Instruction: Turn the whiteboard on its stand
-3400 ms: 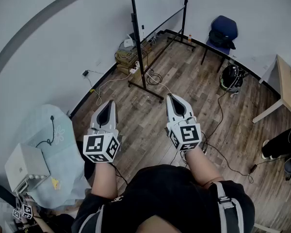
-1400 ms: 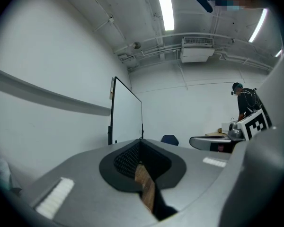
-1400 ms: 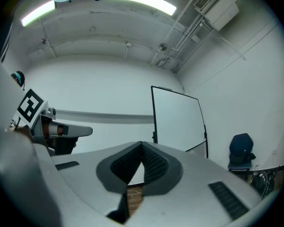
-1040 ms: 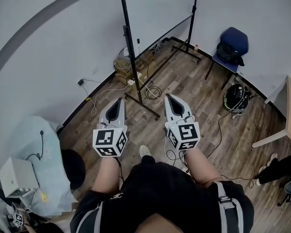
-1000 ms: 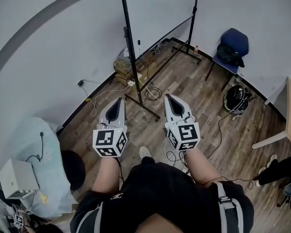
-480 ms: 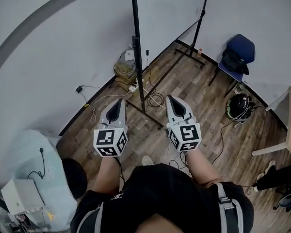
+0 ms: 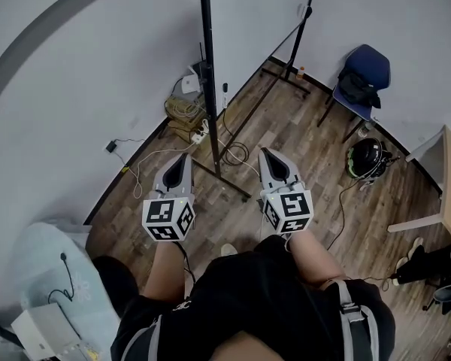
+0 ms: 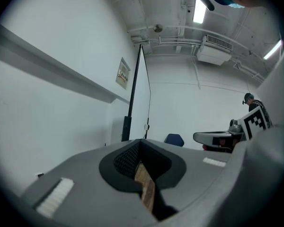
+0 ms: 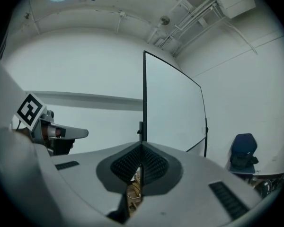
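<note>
The wood floor point(image 7: 301, 138) bears cables point(image 7: 236, 154), chair point(image 7: 365, 72), perhaps helmet point(image 7: 364, 159).

Black-framed whiteboard on its black stand point(image 7: 205, 66): top runs out of head view's upper edge. In left gripper view my left claw point(image 8: 141, 141), grey body filling the lower half, hides the stand's foot & most of the blue chair point(image 8: 173, 139). Print on the wall poster point(image 8: 123, 73) is too small to read. Pale wooden table point(image 7: 443, 156) & a person's dark legs point(image 7: 428, 258) are cut by the right edge, white box device point(image 7: 41, 335) by the bottom edge. Tiny item by the far stand foot point(image 7: 300, 72): can't tell what it is.
</note>
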{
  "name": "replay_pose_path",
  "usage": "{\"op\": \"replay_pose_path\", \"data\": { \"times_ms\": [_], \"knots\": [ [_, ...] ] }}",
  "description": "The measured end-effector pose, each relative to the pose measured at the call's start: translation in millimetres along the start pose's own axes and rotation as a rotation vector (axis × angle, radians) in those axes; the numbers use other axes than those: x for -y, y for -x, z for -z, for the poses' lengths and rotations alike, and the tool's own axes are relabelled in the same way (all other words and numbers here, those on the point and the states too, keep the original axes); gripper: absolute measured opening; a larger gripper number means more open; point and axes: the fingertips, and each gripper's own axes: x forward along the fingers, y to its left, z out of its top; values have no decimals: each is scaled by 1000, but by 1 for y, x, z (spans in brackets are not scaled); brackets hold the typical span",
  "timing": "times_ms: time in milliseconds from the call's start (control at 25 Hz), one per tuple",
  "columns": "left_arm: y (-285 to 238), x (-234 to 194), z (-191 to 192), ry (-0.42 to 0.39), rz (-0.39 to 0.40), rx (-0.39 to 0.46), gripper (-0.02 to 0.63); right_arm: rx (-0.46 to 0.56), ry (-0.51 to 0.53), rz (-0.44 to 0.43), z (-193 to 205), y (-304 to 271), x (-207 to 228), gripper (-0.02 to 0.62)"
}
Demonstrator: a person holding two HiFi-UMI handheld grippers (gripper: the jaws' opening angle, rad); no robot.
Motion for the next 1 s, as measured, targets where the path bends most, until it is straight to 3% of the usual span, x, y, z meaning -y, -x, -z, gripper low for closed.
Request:
{"op": "replay_pose_path", "data": {
  "times_ms": [200,600,1000],
  "knots": [
    [-20,-13,12,17,-27,-36,8,-4,-1,-54,2,-28,3,3],
    [-81,-17,10,-27,-96,-50,8,37,-23,-170,-6,-86,39,5],
    [-152,-26,20,-65,-105,-67,28,26,-84,-141,10,-97,109,4]
  ]
}}
